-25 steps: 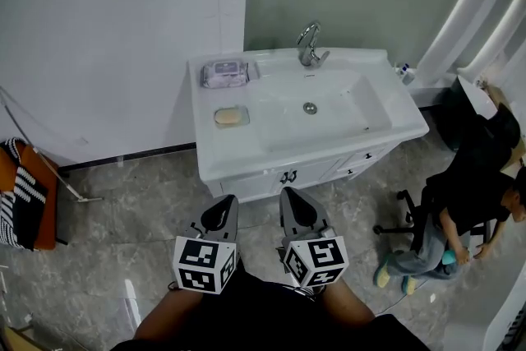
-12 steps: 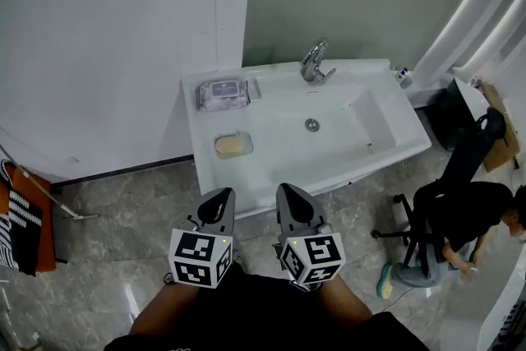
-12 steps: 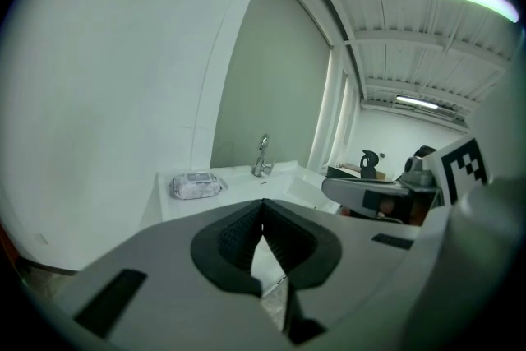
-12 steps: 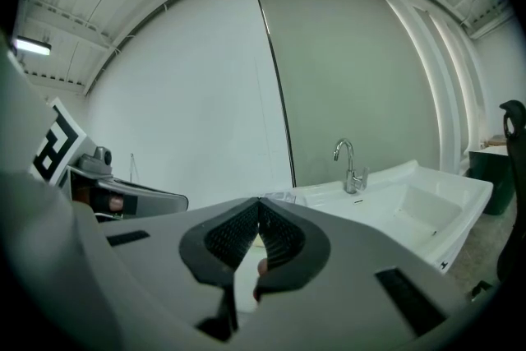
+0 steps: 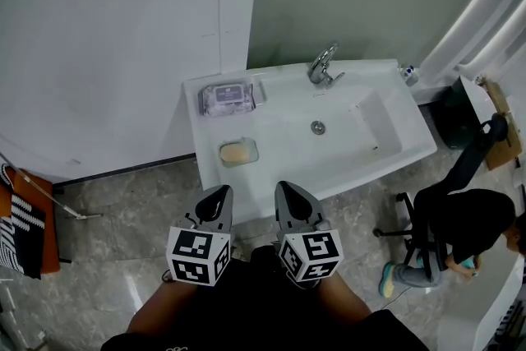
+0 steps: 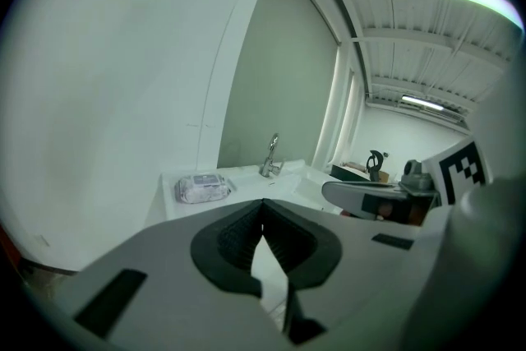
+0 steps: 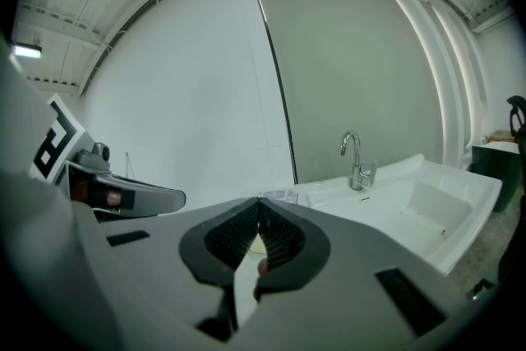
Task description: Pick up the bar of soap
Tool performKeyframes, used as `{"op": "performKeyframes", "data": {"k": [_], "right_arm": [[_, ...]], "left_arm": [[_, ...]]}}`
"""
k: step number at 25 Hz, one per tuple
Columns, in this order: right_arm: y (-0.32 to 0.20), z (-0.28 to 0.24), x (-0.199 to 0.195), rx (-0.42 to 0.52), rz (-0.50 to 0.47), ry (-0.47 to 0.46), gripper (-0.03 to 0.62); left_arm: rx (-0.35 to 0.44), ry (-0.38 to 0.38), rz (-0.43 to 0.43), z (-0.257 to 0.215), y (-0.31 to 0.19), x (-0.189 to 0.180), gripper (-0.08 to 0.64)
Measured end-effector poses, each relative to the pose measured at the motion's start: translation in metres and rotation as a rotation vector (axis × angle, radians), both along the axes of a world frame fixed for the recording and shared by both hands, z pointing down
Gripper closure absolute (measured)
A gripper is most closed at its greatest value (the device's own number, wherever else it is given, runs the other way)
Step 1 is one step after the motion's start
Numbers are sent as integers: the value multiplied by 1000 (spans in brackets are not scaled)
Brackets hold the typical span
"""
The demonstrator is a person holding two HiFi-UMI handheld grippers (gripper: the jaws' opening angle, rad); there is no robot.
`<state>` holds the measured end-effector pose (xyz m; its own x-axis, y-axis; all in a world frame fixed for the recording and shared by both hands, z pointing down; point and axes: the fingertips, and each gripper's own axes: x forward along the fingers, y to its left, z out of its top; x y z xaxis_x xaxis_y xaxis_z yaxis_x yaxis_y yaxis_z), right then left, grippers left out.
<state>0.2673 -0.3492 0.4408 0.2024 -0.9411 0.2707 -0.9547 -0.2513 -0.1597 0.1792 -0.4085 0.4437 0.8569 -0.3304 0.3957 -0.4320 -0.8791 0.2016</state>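
Note:
A tan bar of soap [image 5: 236, 152] lies in a clear dish on the left side of the white washbasin counter [image 5: 215, 177]. My left gripper [image 5: 217, 199] and right gripper [image 5: 288, 193] hang side by side just in front of the counter's near edge, both shut and empty. The soap sits a short way beyond the left gripper's tips. In the left gripper view the jaws [image 6: 262, 203] meet at their tips with the counter beyond. In the right gripper view the jaws [image 7: 260, 200] are closed, and a sliver of the soap shows through the gap below them.
A pack of wet wipes [image 5: 226, 99] lies at the counter's back left. A chrome tap [image 5: 323, 66] stands behind the sunken basin [image 5: 362, 127]. A person sits by an office chair [image 5: 415, 230] on the right. White walls rise behind; grey tile floor lies below.
The washbasin has drawn closer beneath the grippers as I stepped forward. Both grippers stay shut and side by side. The person at the right has shifted position.

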Motion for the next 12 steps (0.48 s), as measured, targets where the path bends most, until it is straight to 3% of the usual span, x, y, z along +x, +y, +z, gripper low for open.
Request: {"op": "performKeyframes", "data": {"k": [7,12], "right_arm": [[-22,6,13,-73,-103,13,585],[-47,15,15,-118,-275,82,585]], "left_arm": [[0,-2,-46,-9,-15,13,551],[15,6,-99,-17,-25,20,551]]}}
